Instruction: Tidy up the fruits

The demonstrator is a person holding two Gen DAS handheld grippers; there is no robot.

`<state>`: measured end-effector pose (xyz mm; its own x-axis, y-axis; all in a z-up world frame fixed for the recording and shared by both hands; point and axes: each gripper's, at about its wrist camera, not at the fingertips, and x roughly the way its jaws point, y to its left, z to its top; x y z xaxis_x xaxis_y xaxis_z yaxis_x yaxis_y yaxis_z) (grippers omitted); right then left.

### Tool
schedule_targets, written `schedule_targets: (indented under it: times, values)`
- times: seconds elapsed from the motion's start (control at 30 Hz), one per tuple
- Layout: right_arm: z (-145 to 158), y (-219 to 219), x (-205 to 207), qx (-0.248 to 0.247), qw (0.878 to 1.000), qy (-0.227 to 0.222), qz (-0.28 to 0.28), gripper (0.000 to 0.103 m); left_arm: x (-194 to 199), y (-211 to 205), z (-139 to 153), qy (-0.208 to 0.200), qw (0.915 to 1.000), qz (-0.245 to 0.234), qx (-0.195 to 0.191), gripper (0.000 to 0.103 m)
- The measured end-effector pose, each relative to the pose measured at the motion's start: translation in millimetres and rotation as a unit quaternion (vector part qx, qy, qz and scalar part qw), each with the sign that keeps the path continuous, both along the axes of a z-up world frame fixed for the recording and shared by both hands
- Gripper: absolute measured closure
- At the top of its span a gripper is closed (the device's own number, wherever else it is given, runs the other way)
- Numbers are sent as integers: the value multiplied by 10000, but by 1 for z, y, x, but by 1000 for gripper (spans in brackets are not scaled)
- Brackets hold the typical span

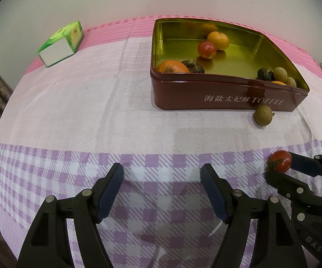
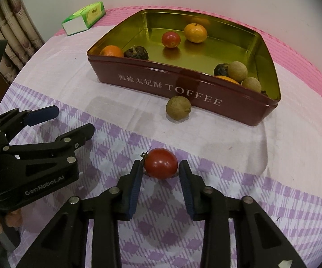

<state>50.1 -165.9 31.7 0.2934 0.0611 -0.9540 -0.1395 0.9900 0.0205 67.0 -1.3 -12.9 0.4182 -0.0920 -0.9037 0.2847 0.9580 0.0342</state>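
A dark red toffee tin (image 1: 228, 96) (image 2: 183, 89) stands on the checked cloth and holds oranges (image 2: 195, 32), a red tomato (image 2: 171, 39), dark dried fruits (image 2: 136, 52) and tan longans (image 2: 237, 70). A loose longan (image 1: 263, 115) (image 2: 178, 107) lies on the cloth against the tin's front wall. A second red tomato (image 1: 280, 160) (image 2: 161, 163) rests on the cloth between the pads of my right gripper (image 2: 161, 167) (image 1: 281, 167); both pads touch it. My left gripper (image 1: 162, 174) (image 2: 71, 120) is open and empty over the cloth.
A green and white tissue pack (image 1: 60, 44) (image 2: 84, 17) lies at the back left of the table. A curtain (image 2: 11, 22) hangs beyond the table's left edge. The wall is just behind the tin.
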Motion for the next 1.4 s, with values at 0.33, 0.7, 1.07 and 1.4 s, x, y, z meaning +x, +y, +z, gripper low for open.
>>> schedule_targets:
  times: [0.33,0.7,1.07,1.4]
  values:
    - [0,-4,-2,61,10000,-10,-66,74,-1,-3,0,-19,10000,15,20,30]
    - [4,-28,1,2,9995,-27,-312,75,0,-4,0,-14,10000,-13,5,30]
    - [5,-64,8,-12,9980,-69,-622,75,2,-11,-1,-6,9999,-157,23,30]
    - [7,-91,7,25,9967,-122,-802,75,2,-47,1,26,9991,-429,-2,30]
